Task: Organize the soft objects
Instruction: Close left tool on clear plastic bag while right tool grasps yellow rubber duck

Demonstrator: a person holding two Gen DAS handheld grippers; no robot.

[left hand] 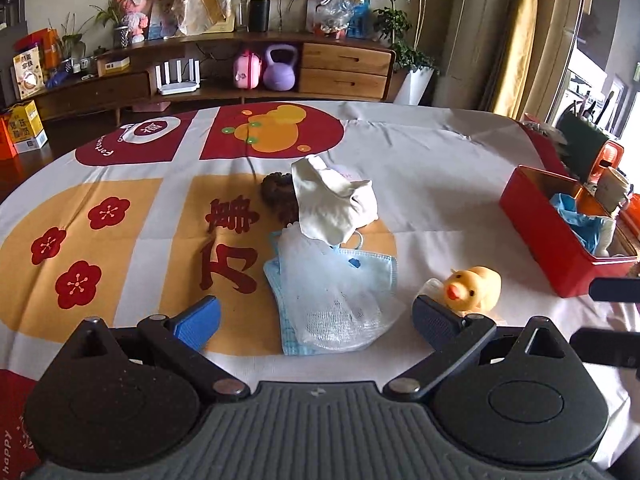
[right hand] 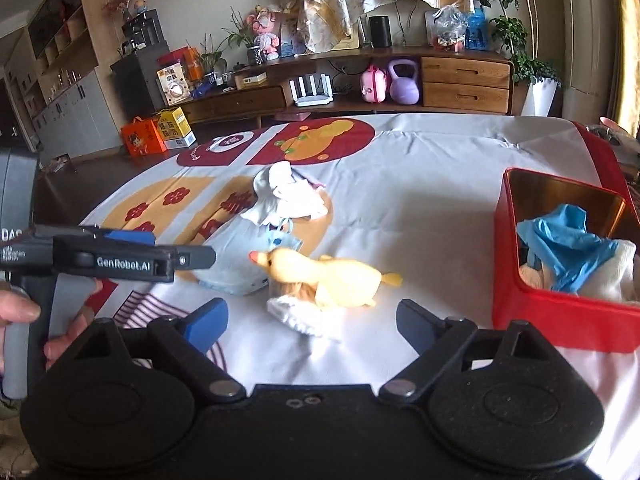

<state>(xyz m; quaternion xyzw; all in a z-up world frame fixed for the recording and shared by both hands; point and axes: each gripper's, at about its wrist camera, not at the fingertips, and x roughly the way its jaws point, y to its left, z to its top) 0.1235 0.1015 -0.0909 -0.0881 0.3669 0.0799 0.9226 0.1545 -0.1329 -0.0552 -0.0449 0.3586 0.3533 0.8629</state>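
Note:
My left gripper (left hand: 318, 320) is open low over the table, its fingers either side of a blue face mask (left hand: 360, 268) with a white mesh pouch (left hand: 336, 300) on top. Beyond them lie a crumpled white cloth (left hand: 332, 204) and a dark brown scrunchie (left hand: 278, 194). A yellow plush duck (right hand: 328, 276) lies on a small white item (right hand: 304, 318), just ahead of my open right gripper (right hand: 312, 322); nothing is between its pads. In the left wrist view the duck (left hand: 474, 288) sits beside the right fingertip. The left gripper (right hand: 184, 247) shows from the side in the right wrist view.
A red tin box (right hand: 560, 316) stands open at the right, holding a blue plastic glove (right hand: 568, 244) and white cloth. A patterned tablecloth (left hand: 440, 184) covers the table. A hand (right hand: 24, 312) holds the left gripper's handle. A wooden sideboard (left hand: 344, 68) stands beyond the table.

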